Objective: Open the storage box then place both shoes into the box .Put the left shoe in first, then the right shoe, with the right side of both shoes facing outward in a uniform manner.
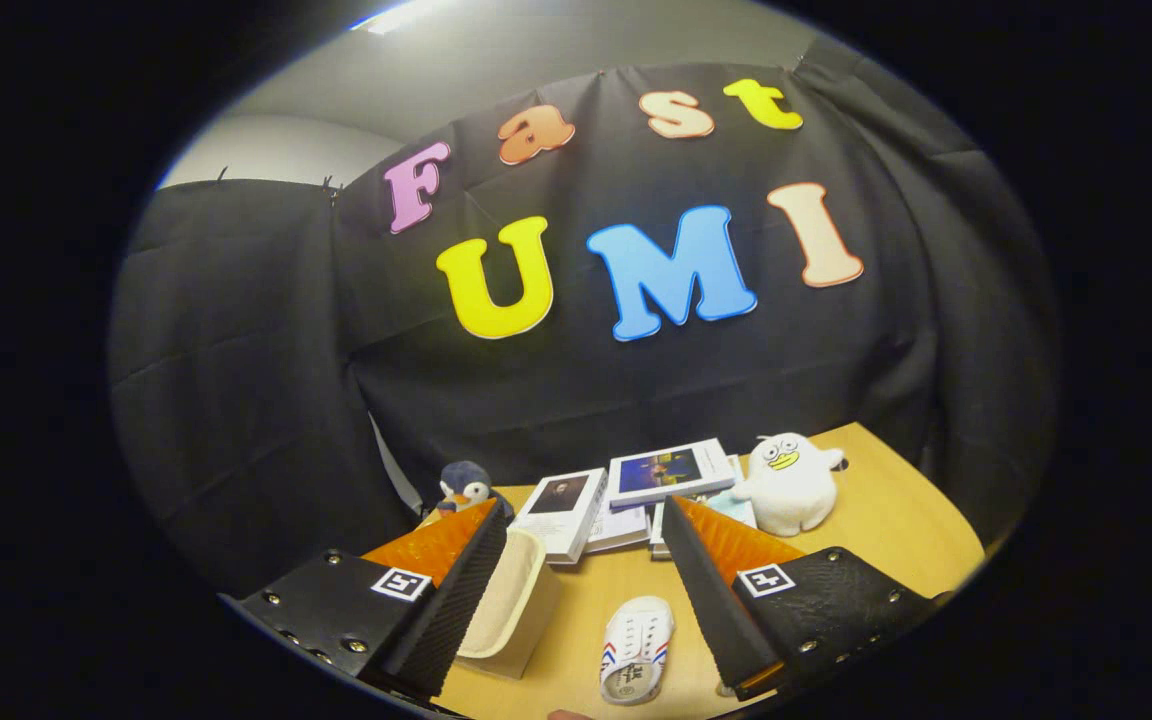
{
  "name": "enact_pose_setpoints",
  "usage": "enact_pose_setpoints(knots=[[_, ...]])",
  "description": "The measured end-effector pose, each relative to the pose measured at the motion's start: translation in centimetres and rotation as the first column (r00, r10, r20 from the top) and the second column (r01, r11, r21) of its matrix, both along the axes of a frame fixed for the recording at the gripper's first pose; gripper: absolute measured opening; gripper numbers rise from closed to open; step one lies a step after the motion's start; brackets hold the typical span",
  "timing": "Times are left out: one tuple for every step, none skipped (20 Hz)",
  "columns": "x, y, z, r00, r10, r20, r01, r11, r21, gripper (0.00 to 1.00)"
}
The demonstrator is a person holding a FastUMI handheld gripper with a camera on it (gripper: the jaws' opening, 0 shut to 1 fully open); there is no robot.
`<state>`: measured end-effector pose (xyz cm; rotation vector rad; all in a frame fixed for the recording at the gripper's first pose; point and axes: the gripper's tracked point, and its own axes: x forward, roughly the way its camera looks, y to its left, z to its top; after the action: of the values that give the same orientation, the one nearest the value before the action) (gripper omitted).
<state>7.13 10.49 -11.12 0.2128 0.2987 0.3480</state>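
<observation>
The gripper hangs wide open and empty, framing the near white striped canvas shoe for pickup, the cream plastic storage box to its left.

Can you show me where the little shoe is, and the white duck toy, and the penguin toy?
shoe (636, 645): gripper view, on its laced top, between the open fingers.
white duck toy (788, 488): gripper view, on its belly, beyond the fingers.
penguin toy (464, 486): gripper view, on its head, beyond one finger.

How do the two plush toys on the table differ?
The white plush toy is bigger and stands beside the books, beyond the open gripper. The dark penguin toy is smaller, half hidden behind one finger. Both stand upright on the table.
</observation>
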Motion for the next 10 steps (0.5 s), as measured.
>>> enact_pose_setpoints(knots=[[0.3,0.8,-0.6,0.999,0.032,-0.021,-0.032,0.999,0.013,0.96],[0.5,1.5,-1.7,0.997,0.063,-0.047,-0.061,0.998,0.025,0.96],[0.7,2.3,-2.7,0.992,0.094,-0.079,-0.091,0.995,0.042,0.96],[0.8,3.2,-4.1,0.985,0.127,-0.115,-0.121,0.991,0.060,0.96],[0.9,4.0,-5.3,0.974,0.163,-0.155,-0.153,0.985,0.080,0.96],[0.8,4.8,-6.6,0.961,0.194,-0.198,-0.175,0.979,0.109,0.96],[0.9,5.5,-7.2,0.948,0.222,-0.228,-0.191,0.970,0.150,0.96],[1.3,6.0,-7.9,0.938,0.243,-0.247,-0.204,0.964,0.172,0.95],[1.6,6.5,-8.6,0.927,0.262,-0.267,-0.218,0.959,0.184,0.94],[1.7,7.0,-9.3,0.914,0.283,-0.289,-0.231,0.952,0.203,0.94]])
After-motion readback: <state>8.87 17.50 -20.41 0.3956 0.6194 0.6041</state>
